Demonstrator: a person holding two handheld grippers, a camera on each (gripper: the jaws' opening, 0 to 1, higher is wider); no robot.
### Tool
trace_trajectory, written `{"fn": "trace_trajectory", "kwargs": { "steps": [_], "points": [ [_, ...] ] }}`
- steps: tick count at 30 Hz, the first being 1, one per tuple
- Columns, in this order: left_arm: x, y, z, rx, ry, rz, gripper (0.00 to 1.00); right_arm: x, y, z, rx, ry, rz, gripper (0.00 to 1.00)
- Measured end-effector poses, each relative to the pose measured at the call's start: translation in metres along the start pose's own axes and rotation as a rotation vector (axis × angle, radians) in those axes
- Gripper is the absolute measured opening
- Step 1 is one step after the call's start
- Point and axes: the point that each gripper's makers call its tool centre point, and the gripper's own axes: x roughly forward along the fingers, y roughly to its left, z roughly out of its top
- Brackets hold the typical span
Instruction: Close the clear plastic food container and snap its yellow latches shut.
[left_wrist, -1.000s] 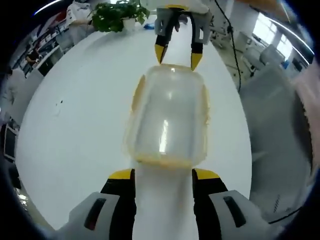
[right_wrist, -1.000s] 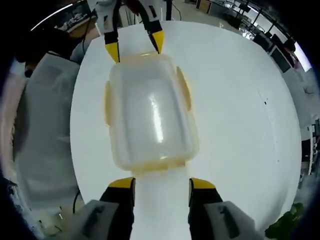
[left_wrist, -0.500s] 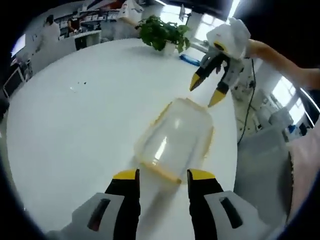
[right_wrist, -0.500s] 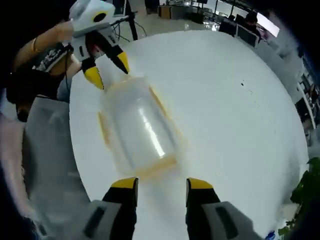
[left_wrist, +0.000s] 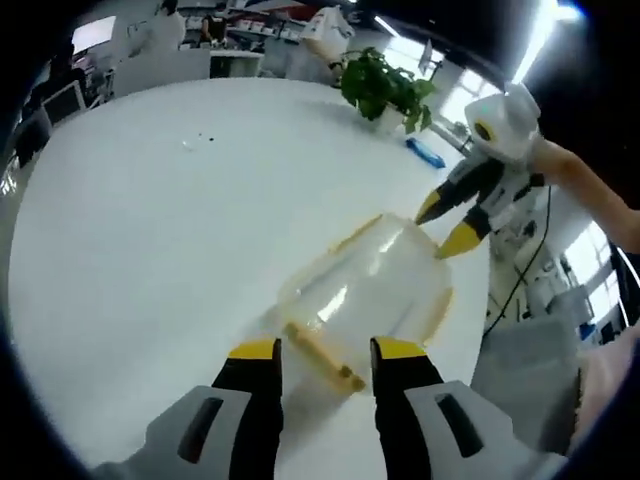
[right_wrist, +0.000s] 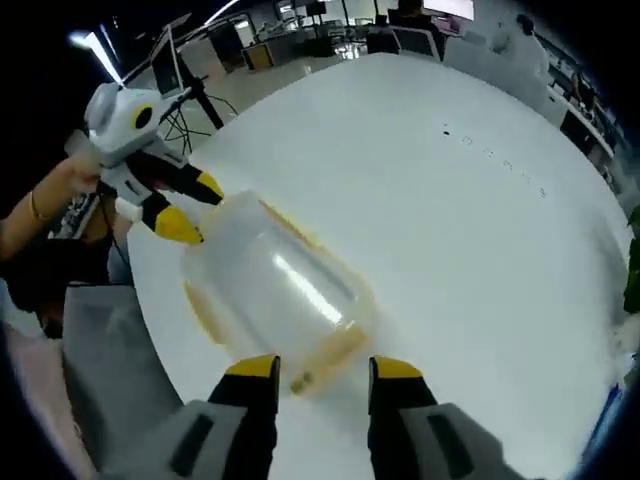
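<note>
A clear plastic container (left_wrist: 365, 290) with yellow latches lies slantwise on a round white table (left_wrist: 150, 220). My left gripper (left_wrist: 325, 350) stands open at its near end, and the yellow end latch (left_wrist: 318, 352) lies between the two tips. My right gripper (left_wrist: 447, 223) is at the far end, open, with its tips at the container's edge. In the right gripper view the container (right_wrist: 270, 290) runs from my open right gripper (right_wrist: 322, 370) up to the left gripper (right_wrist: 190, 207), which a hand (right_wrist: 55, 195) holds.
A potted plant (left_wrist: 385, 90) and a small blue thing (left_wrist: 425, 155) stand at the table's far side. A grey chair (right_wrist: 100, 360) sits just off the table's edge (right_wrist: 150, 300). Desks and monitors fill the room behind.
Both views have swung round, so the container now runs slantwise across them. Each gripper has kept to its own end of the container, and both are still open.
</note>
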Motion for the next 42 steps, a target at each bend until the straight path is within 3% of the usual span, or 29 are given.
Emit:
{"fn": "trace_trajectory", "kwargs": {
  "steps": [8,10,12,13,20,21,22,24,30,34,42],
  "points": [
    [0.005,-0.002,-0.002,-0.049,-0.008,0.001,0.34,0.008,0.010,-0.001,0.103,-0.033,0.093,0.36],
    [0.004,-0.003,-0.002,-0.052,-0.003,0.002,0.33,0.010,0.009,-0.001,0.117,-0.027,0.089,0.37],
    [0.005,-0.003,-0.003,-0.068,0.001,-0.002,0.32,0.009,0.011,0.000,0.107,-0.012,0.086,0.36],
    [0.006,-0.007,-0.004,-0.131,0.005,-0.019,0.32,0.009,0.011,0.000,0.105,-0.004,0.086,0.36],
    [0.007,-0.005,-0.004,-0.102,0.013,-0.011,0.31,0.011,0.013,-0.001,0.133,0.011,0.112,0.34],
    [0.007,-0.005,-0.002,-0.100,0.009,-0.012,0.31,0.009,0.025,-0.011,0.180,0.066,0.170,0.34],
    [0.007,-0.005,-0.003,-0.102,0.018,-0.009,0.31,0.011,0.014,-0.004,0.222,0.018,0.125,0.34],
    [0.007,-0.005,-0.003,-0.106,0.021,-0.005,0.31,0.012,0.015,-0.005,0.174,0.023,0.128,0.34],
    [0.006,-0.005,-0.004,-0.119,0.010,-0.005,0.30,0.016,0.014,-0.005,0.212,0.005,0.168,0.38],
    [0.007,-0.004,-0.004,-0.134,0.017,-0.007,0.29,0.027,0.023,-0.005,0.279,-0.036,0.200,0.46],
    [0.008,-0.001,-0.006,-0.231,-0.055,-0.031,0.27,0.026,0.024,-0.002,0.282,-0.050,0.198,0.46]
  ]
}}
